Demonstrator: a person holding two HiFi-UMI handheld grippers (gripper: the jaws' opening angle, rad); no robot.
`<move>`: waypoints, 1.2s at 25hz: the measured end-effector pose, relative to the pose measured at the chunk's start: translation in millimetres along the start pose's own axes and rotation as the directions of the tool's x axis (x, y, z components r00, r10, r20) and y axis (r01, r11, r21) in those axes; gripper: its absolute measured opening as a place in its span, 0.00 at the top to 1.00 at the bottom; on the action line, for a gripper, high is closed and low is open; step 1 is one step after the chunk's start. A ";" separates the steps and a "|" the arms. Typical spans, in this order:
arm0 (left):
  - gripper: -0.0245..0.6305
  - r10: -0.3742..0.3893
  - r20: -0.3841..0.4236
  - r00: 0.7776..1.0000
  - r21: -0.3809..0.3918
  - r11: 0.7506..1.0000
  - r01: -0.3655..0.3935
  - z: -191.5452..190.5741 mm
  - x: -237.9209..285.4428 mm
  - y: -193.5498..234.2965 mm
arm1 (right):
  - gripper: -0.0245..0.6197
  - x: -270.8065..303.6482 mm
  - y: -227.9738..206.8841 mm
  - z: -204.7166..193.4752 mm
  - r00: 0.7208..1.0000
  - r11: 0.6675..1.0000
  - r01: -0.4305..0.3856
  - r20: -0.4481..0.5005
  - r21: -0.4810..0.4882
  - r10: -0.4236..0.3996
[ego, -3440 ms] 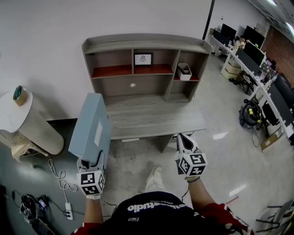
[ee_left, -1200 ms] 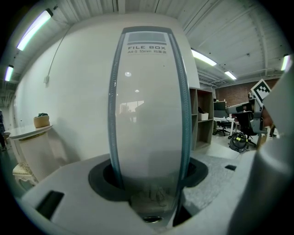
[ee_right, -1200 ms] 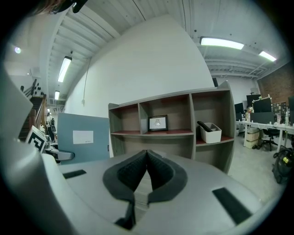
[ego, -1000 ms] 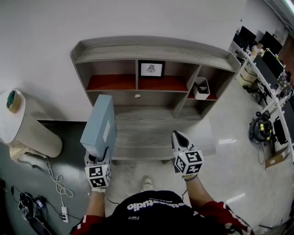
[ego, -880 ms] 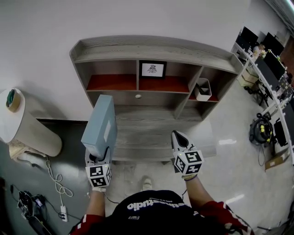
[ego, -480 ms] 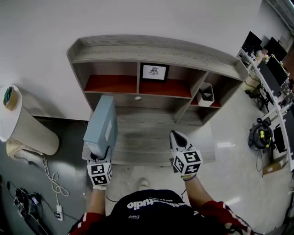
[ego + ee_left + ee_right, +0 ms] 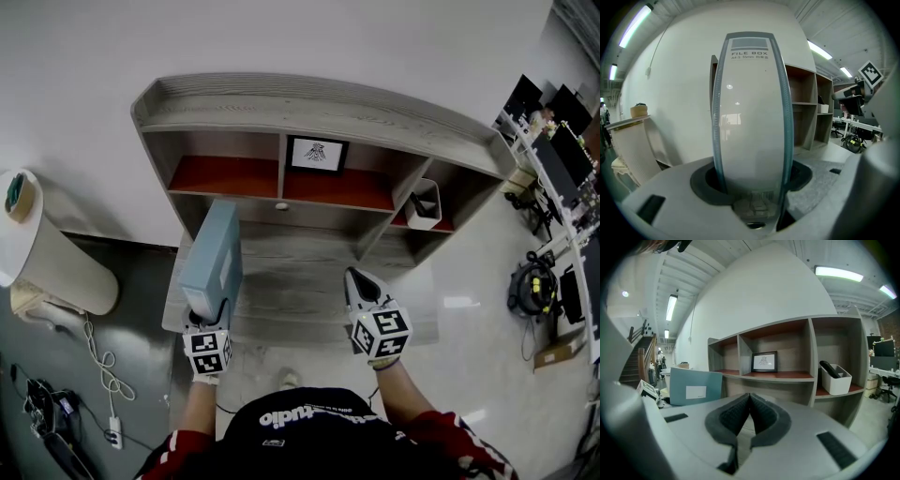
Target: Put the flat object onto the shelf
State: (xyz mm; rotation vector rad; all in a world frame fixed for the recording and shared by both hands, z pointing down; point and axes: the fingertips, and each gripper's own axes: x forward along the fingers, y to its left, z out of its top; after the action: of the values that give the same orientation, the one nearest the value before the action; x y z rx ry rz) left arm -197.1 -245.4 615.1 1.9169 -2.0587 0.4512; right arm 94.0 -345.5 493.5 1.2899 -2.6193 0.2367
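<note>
Carrying is the stage in hand: the left tongs (image 7: 207, 317) are clamped on the bottom end of the blue file box (image 7: 214, 258), held upright over the worktop's (image 7: 300, 281) left side, just short of the shelf (image 7: 309, 105); placing it is not yet done; the right tongs (image 7: 360, 285) are pressed together, empty; which compartment suits it is unclear; the box fills most of the left gripper view.

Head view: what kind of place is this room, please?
Probably an open-plan office or lab: rows of desks with monitors at the right, a wooden shelf unit against the wall, and a blue file box.
</note>
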 end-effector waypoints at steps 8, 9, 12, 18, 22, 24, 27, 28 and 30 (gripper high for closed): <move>0.55 0.023 -0.016 1.000 -0.006 1.000 -0.023 -8.2 21.0 -3.1 | 0.96 9.9 -17.1 -1.0 1.000 1.000 -0.007 -0.003 -0.001 0.007; 0.55 0.026 -0.015 1.000 -0.007 1.000 -0.026 -8.3 23.0 -3.3 | 0.96 10.2 -18.8 -0.1 1.000 1.000 -0.007 0.001 0.000 0.007; 0.55 0.031 -0.015 0.999 -0.009 0.999 -0.031 -8.7 29.1 -5.3 | 0.96 11.3 -23.9 1.7 1.000 1.000 -0.004 0.008 0.004 0.004; 0.55 0.021 -0.034 0.999 -0.004 1.000 -0.021 -13.7 43.8 -9.1 | 0.96 9.9 -29.3 -1.0 1.000 1.000 0.007 0.009 0.011 -0.007; 0.55 0.011 -0.040 0.999 0.006 1.000 -0.010 -16.6 50.9 -13.7 | 0.96 7.1 -33.9 -2.4 1.000 0.999 0.025 0.011 0.024 -0.025; 0.55 0.010 -0.036 0.999 0.009 1.000 -0.010 -15.9 54.7 -14.0 | 0.96 7.3 -36.4 -3.0 0.999 0.999 0.033 0.010 0.029 -0.033; 0.55 0.014 -0.039 0.999 0.007 1.000 -0.013 -14.0 62.3 -12.6 | 0.96 8.9 -37.9 -3.7 0.999 0.999 0.039 0.008 0.035 -0.039; 0.55 0.016 -0.043 0.999 0.007 1.000 -0.016 -13.1 64.9 -12.1 | 0.96 9.6 -37.7 -3.6 0.999 0.999 0.039 0.009 0.037 -0.039; 0.55 0.022 -0.050 0.999 0.006 1.000 -0.022 -11.0 70.6 -11.6 | 0.96 11.0 -38.0 -3.6 0.999 0.998 0.039 0.010 0.039 -0.040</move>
State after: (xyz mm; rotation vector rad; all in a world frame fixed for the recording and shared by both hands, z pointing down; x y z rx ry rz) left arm -190.5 -305.6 654.9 1.8679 -2.0513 0.5047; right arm 118.1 -375.9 501.7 1.3577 -2.6072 0.2763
